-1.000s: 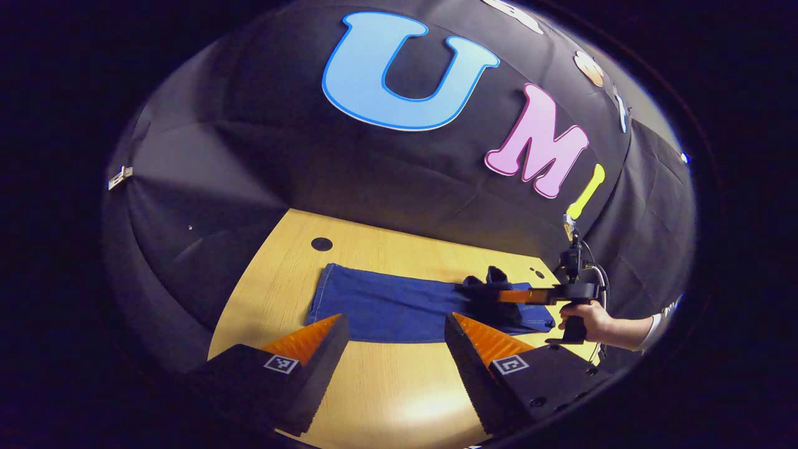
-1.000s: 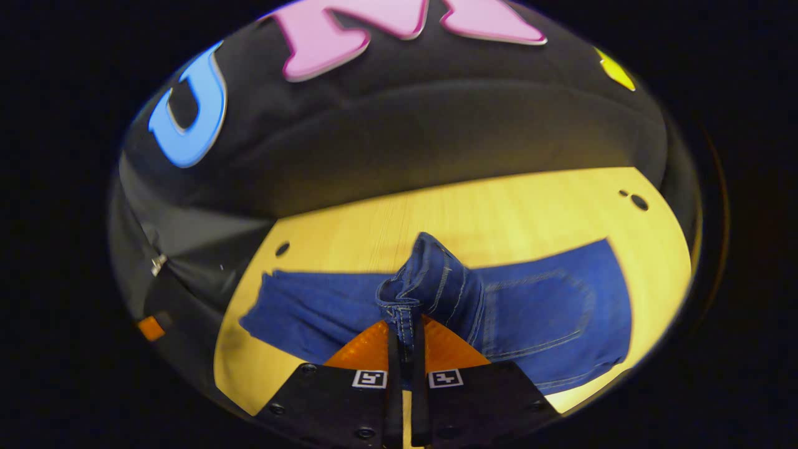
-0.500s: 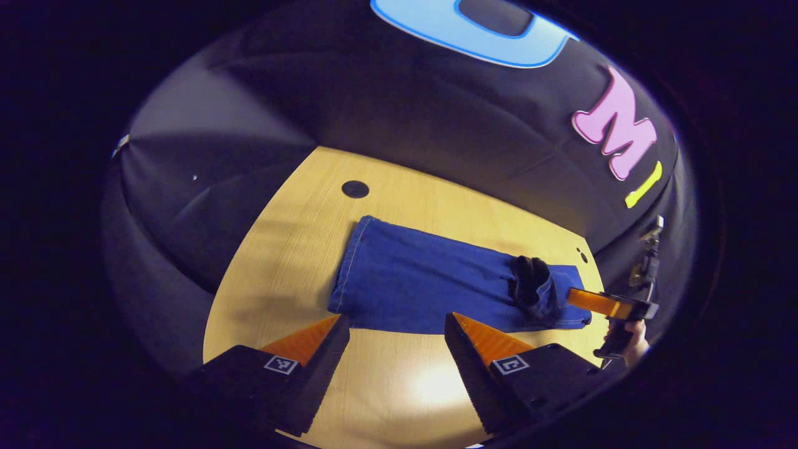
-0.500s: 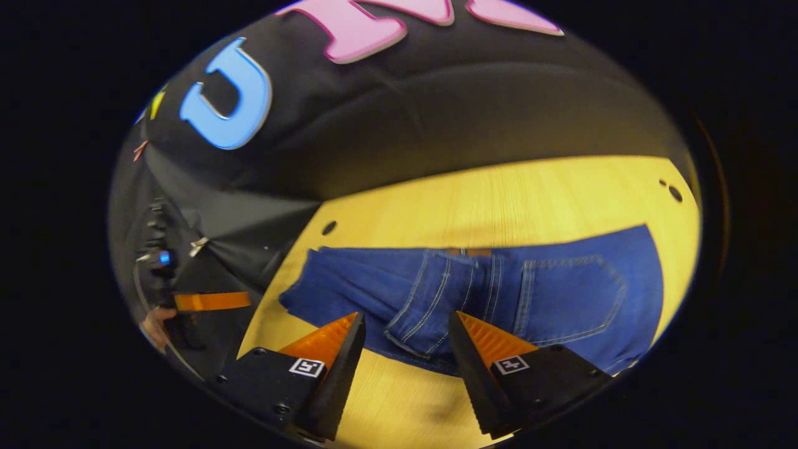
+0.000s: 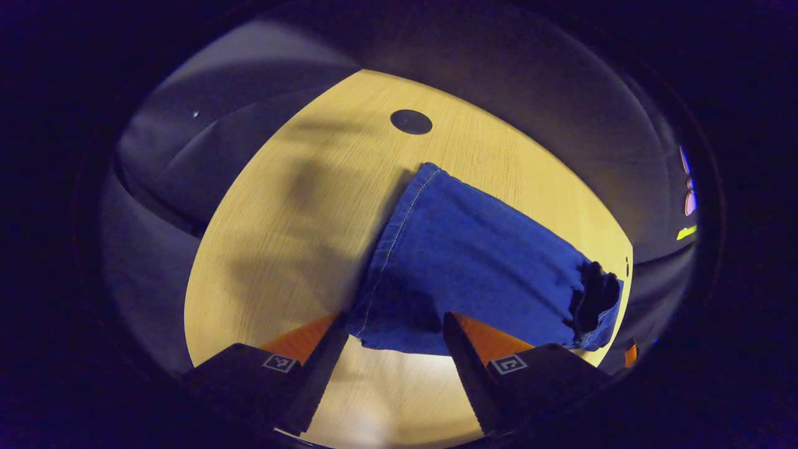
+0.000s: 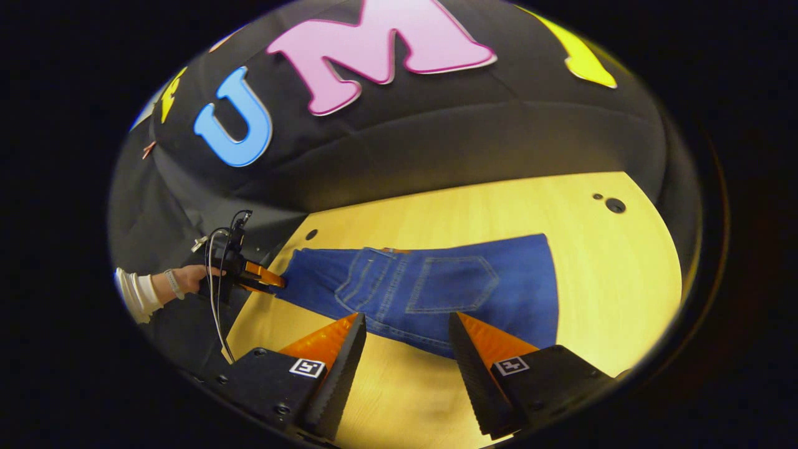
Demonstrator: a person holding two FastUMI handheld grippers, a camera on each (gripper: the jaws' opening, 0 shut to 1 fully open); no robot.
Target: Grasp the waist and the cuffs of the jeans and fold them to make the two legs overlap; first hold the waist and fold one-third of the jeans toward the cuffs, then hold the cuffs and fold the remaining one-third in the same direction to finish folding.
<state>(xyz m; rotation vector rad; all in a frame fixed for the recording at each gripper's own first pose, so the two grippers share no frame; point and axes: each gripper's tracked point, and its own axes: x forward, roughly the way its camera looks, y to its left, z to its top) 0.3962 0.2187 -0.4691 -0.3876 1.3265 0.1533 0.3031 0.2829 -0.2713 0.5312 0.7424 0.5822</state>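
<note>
In the left gripper view, the left gripper stood with its jaws wide apart and holding nothing, their tips flanking the near corner of the cuff end of the jeans at lower centre of the frame. From that corner the hemmed cuff edge ran up and away toward the frame's upper centre, while the garment's long axis ran off to the right, ending in the bunched fold at right. The wooden table lay bare to the left, with a dark round hole beyond the cuff. In the right gripper view, the right gripper was likewise wide open and empty, poised just short of the near edge of the folded-over waist section, back pocket uppermost. Farther off at left of that view, the left gripper appeared in a person's hand, level with the table and pointing at the cuff end. Judged from this layout, the cuff fold fell to the left gripper, the nearer one.
</note>
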